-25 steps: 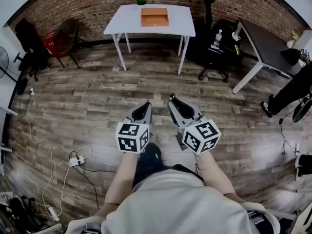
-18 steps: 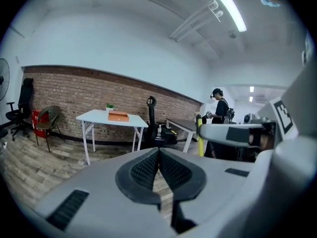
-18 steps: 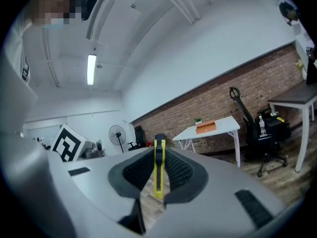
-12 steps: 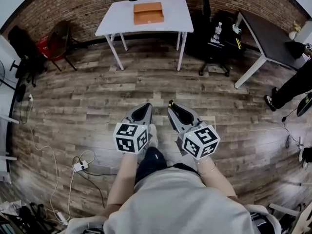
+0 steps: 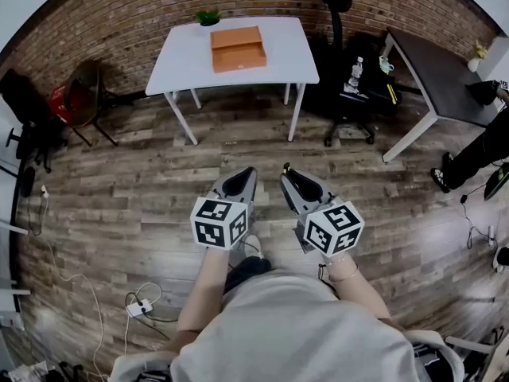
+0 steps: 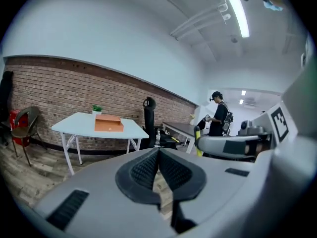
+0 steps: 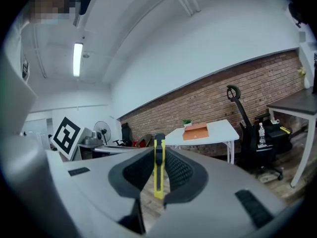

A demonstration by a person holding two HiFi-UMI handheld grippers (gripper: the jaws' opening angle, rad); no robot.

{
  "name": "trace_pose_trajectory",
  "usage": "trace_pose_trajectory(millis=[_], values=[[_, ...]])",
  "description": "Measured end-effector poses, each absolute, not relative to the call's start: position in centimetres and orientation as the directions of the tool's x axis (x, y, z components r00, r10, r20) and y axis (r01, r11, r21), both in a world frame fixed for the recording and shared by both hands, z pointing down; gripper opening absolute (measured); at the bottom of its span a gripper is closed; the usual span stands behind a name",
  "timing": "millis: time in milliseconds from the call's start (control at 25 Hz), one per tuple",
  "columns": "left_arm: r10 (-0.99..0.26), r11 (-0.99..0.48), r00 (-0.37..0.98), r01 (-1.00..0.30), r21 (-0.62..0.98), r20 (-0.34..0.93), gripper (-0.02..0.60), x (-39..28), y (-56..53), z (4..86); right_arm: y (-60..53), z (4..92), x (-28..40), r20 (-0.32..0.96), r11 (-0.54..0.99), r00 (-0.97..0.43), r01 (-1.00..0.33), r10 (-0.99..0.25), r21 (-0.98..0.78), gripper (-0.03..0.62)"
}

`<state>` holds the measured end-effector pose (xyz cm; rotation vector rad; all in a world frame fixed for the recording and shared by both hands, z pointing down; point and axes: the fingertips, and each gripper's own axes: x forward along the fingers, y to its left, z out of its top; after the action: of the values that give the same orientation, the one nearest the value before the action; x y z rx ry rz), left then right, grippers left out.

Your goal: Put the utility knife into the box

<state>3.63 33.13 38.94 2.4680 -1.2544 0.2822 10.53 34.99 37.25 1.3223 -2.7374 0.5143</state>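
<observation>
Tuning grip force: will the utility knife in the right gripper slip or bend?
Utility knife looks slim, hard plastic: probably rigid and light. Ribbed pads of the right gripper clamp it, so slipping seems unlikely, pivoting possible.

Brightness: bright and even indoors, in all three views.
Source: a ceiling tube (image 6: 237,11) in the left gripper view and a second tube (image 7: 78,58) in the right gripper view, both blown out to white.
Shadows: soft and faint, darkest under the table (image 5: 231,50).
Glare: a pale sheen on the floor (image 5: 429,237).
Distortion: strong fisheye; the brick wall (image 5: 119,14) bows, and black corners ring each frame.
Focus: the near gripper bodies are soft, the far room fairly sharp.
</observation>
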Motion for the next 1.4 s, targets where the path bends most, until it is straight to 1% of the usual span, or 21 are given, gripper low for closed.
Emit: trace_pose_trajectory(millis=[200, 440, 640, 800, 1040, 1400], values=[[-0.728, -0.580, 0.612, -0.790, 0.200, 0.309, 0.006, 1.7, 25.7, 37.2, 27.7, 35.9, 8.7, 0.177, 0.548, -0.598, -0.794, -0.782, -0.263, 0.063], [-0.736, -0.548, 0.598, -0.801, 0.240, 0.317, 0.006, -2.0, 21.1, 38.1, 22.6, 36.0, 6.4, 0.183, 0.531, -0.581, -0.806, -0.793, -0.260, 0.063], [-0.760, -0.504, 0.571, -0.820, 0.271, 0.311, 0.006, -3.9, 18.3, 38.7, 19.3, 37.1, 6.1, 0.215, 0.528, -0.581, -0.809, -0.785, -0.258, 0.063], [-0.780, -0.477, 0.547, -0.835, 0.276, 0.305, 0.006, -5.3, 15.1, 39.1, 15.4, 37.2, 6.3, 0.200, 0.526, -0.577, -0.811, -0.792, -0.257, 0.063], [-0.799, -0.437, 0.509, -0.857, 0.274, 0.321, 0.006, -5.6, 8.1, 40.6, 7.8, 38.6, 5.8, 0.196, 0.558, -0.615, -0.781, -0.763, -0.280, 0.063], [-0.816, -0.400, 0.464, -0.884, 0.242, 0.345, 0.006, -5.0, -4.8, 40.7, -6.4, 38.7, 5.9, 0.164, 0.608, -0.674, -0.728, -0.720, -0.318, 0.063]])
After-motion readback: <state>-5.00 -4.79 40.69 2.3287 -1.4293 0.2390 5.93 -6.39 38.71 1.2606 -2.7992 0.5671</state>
